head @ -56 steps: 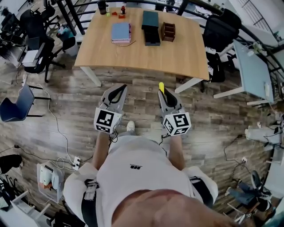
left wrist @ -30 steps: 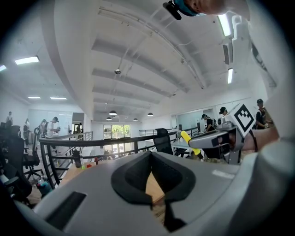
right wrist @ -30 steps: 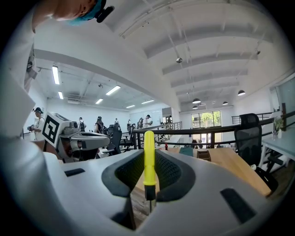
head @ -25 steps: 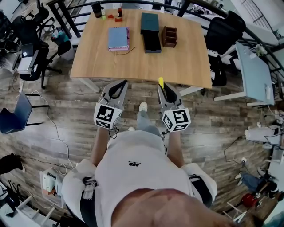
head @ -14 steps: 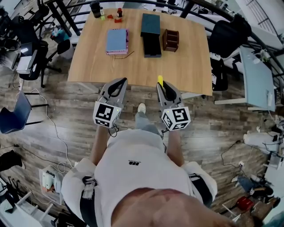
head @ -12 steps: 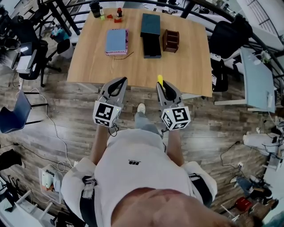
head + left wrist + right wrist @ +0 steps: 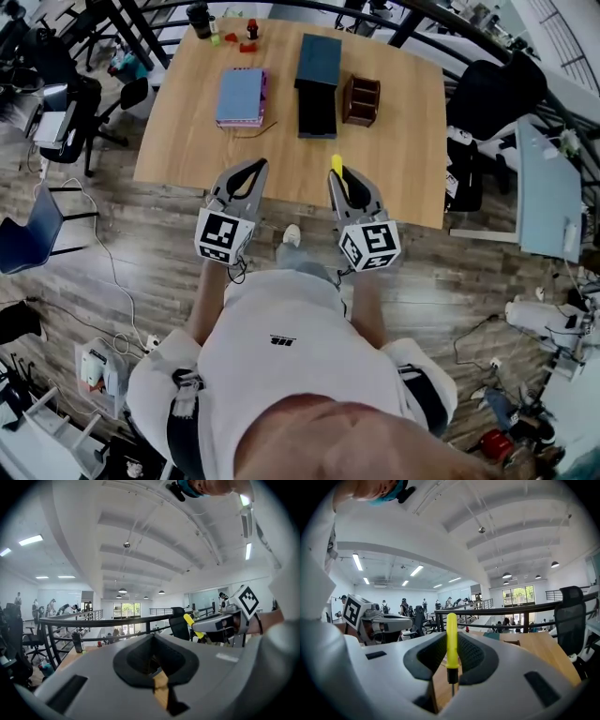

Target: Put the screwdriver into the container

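Observation:
My right gripper (image 7: 339,176) is shut on a screwdriver (image 7: 337,164) with a yellow handle, which sticks up past the jaw tips. In the right gripper view the yellow handle (image 7: 452,637) stands upright between the dark pads, its thin metal shaft pointing down. My left gripper (image 7: 255,169) is shut and holds nothing; its jaws (image 7: 153,641) meet at the tips. Both grippers hover over the near edge of the wooden table (image 7: 187,141). The brown wooden container (image 7: 361,100) with open compartments stands farther back on the table, ahead of the right gripper.
A blue book (image 7: 240,96) lies at the left of the table, with a dark box (image 7: 318,73) between it and the container. Small bottles (image 7: 251,28) stand at the far edge. Office chairs (image 7: 487,94) and a railing surround the table. Cables lie on the floor.
The person has walked toward the table. Both grippers, earlier over the wooden floor, now reach over the table's near edge. The grip on the screwdriver is unchanged.

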Action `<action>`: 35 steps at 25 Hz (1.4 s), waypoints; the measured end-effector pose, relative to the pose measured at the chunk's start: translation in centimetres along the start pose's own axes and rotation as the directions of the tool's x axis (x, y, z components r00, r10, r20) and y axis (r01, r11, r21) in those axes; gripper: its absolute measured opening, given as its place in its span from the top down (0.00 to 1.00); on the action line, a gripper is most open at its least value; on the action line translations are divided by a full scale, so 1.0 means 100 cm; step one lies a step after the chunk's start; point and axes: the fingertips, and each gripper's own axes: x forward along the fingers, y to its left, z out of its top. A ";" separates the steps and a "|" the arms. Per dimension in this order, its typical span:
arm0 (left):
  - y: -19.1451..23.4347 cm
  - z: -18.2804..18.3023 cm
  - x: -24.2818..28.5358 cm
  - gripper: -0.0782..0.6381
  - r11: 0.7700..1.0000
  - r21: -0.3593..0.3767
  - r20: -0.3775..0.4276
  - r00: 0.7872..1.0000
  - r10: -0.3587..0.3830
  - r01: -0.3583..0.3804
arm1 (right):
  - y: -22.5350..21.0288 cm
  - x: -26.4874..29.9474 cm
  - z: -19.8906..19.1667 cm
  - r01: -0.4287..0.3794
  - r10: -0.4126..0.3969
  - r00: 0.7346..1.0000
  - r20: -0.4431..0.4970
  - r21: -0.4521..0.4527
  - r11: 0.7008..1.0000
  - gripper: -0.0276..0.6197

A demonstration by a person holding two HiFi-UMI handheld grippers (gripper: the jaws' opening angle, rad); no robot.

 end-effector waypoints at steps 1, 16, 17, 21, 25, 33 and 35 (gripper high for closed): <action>0.002 0.000 0.007 0.88 1.000 -0.002 -0.004 1.000 0.005 -0.005 | -0.006 0.004 0.001 -0.006 0.006 1.000 -0.001 0.000 1.000 0.86; 0.012 0.007 0.079 0.88 0.997 -0.002 -0.045 0.996 0.071 -0.071 | -0.067 0.052 0.005 -0.100 0.101 0.995 -0.017 0.038 0.994 0.86; 0.012 0.007 0.082 0.88 0.997 -0.002 -0.048 0.996 0.071 -0.071 | -0.070 0.053 0.005 -0.101 0.102 0.995 -0.016 0.041 0.994 0.86; 0.017 0.006 0.099 0.88 0.997 -0.003 -0.057 0.996 0.070 -0.071 | -0.085 0.065 0.005 -0.099 0.100 0.995 -0.019 0.055 0.994 0.86; 0.024 0.002 0.113 0.88 0.998 -0.004 -0.067 0.996 0.066 -0.067 | -0.096 0.078 0.004 -0.099 0.101 0.995 -0.025 0.063 0.993 0.86; 0.039 -0.004 0.139 0.88 0.999 -0.014 -0.067 0.996 0.051 -0.052 | -0.112 0.103 0.004 -0.092 0.094 0.995 -0.034 0.068 0.993 0.86; 0.045 -0.005 0.145 0.88 0.999 -0.020 -0.061 0.997 0.042 -0.043 | -0.115 0.111 0.003 -0.085 0.088 0.995 -0.038 0.069 0.994 0.86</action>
